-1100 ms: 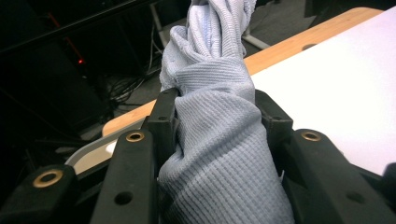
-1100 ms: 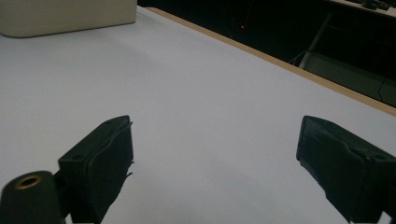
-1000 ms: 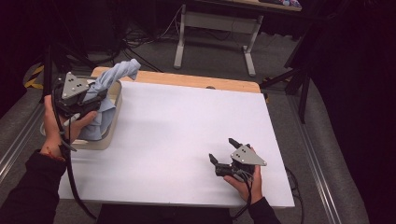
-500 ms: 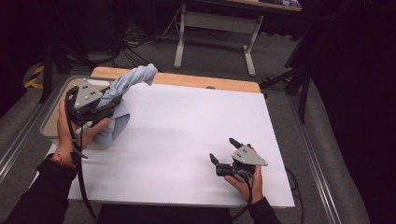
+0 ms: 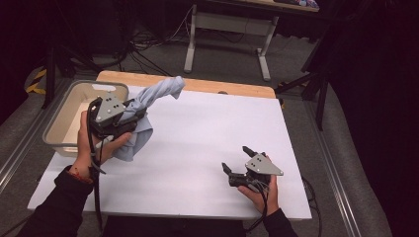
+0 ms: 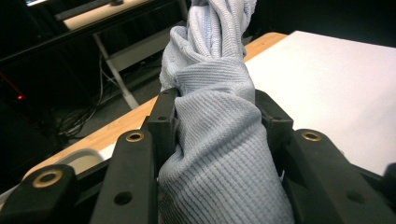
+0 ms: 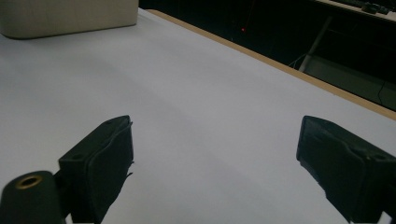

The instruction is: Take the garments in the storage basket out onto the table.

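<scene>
Left claw grips a plain, unlabelled pale-blue ribbed garment.

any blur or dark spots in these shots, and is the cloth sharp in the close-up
High view: white table bright, surroundings nearly black, slightly soft. Left gripper view: light blue cloth sharp, its knit visible; background dim. Right gripper view: the jaws in front are soft-edged.

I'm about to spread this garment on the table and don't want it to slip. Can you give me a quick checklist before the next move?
1. Left tool clamped on the light blue garment: ok.
2. Garment lifted out of the beige bin: ok.
3. Right tool open and free: ok.
4. White tabletop bare where the garment goes: ok.
5. Hanging end clear of the bin rim: cannot tell.
</scene>
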Demonstrator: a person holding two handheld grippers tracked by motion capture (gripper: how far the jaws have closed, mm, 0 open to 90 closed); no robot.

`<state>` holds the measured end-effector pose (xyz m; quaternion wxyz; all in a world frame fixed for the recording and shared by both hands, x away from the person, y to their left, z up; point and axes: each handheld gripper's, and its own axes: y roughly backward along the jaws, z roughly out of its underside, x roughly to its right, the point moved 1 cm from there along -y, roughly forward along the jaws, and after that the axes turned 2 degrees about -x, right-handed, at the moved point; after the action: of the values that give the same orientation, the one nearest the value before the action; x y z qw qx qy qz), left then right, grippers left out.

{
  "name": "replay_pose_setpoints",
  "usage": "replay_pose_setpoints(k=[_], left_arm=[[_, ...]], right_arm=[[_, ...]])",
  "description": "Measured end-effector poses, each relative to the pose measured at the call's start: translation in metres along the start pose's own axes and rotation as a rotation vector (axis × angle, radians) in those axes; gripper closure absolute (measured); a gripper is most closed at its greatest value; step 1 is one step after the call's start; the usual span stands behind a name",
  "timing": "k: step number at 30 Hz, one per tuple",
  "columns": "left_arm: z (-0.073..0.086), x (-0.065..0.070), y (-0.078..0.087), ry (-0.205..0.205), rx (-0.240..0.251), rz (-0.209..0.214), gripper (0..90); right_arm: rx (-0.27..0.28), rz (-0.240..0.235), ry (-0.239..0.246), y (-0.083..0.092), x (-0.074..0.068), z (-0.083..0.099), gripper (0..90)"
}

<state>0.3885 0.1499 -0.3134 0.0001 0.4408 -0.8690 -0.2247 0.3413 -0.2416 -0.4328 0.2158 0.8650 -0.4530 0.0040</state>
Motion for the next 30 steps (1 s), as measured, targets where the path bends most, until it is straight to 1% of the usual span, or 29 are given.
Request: replay_pose_setpoints(k=[2, 3, 5, 12, 15, 20, 21, 22, 24, 25, 26, 27, 30], left_arm=[[-0.002, 0.007, -0.004, -0.008, -0.004, 0.020, 59.1], [-0.002, 0.007, -0.004, -0.008, -0.004, 0.020, 59.1], [-0.003, 0.012, -0.007, -0.018, -0.008, 0.035, 59.1], [-0.005, 0.028, -0.020, -0.017, -0.008, 0.089, 59.0], [-0.005, 0.037, -0.028, -0.033, -0.019, 0.112, 59.0], [-0.005, 0.050, -0.038, -0.042, -0.032, 0.149, 59.0], [-0.005, 0.052, -0.040, -0.046, -0.032, 0.151, 59.0], [-0.004, 0.056, -0.043, -0.049, -0.037, 0.165, 59.0], [-0.004, 0.059, -0.045, -0.047, -0.039, 0.173, 59.0], [-0.003, 0.061, -0.047, -0.045, -0.041, 0.184, 59.0], [-0.002, 0.066, -0.051, -0.041, -0.047, 0.209, 59.0], [-0.002, 0.066, -0.051, -0.041, -0.047, 0.209, 59.0], [0.000, 0.073, -0.060, -0.033, -0.056, 0.232, 58.9]], right_arm=[[0.000, 0.000, -0.001, 0.000, 0.000, 0.000, 11.4], [0.000, 0.000, -0.001, 0.000, 0.000, 0.000, 11.4], [-0.001, 0.000, 0.000, 0.000, 0.001, 0.000, 11.4], [0.000, -0.002, -0.003, 0.000, 0.001, 0.000, 11.4], [0.001, -0.002, -0.004, 0.000, 0.002, 0.001, 11.4], [-0.001, 0.000, -0.003, 0.001, 0.002, 0.001, 11.4], [-0.001, 0.002, -0.003, 0.001, 0.002, 0.001, 11.4], [0.002, 0.003, -0.005, 0.001, 0.003, 0.001, 11.4], [0.001, 0.004, -0.005, 0.001, 0.003, 0.001, 11.4], [0.001, 0.002, -0.006, 0.001, 0.002, 0.001, 11.4], [0.000, 0.000, -0.004, 0.001, 0.002, 0.001, 11.4], [0.000, 0.000, -0.004, 0.001, 0.002, 0.001, 11.4], [0.000, -0.001, -0.003, 0.000, 0.002, 0.001, 11.4]])
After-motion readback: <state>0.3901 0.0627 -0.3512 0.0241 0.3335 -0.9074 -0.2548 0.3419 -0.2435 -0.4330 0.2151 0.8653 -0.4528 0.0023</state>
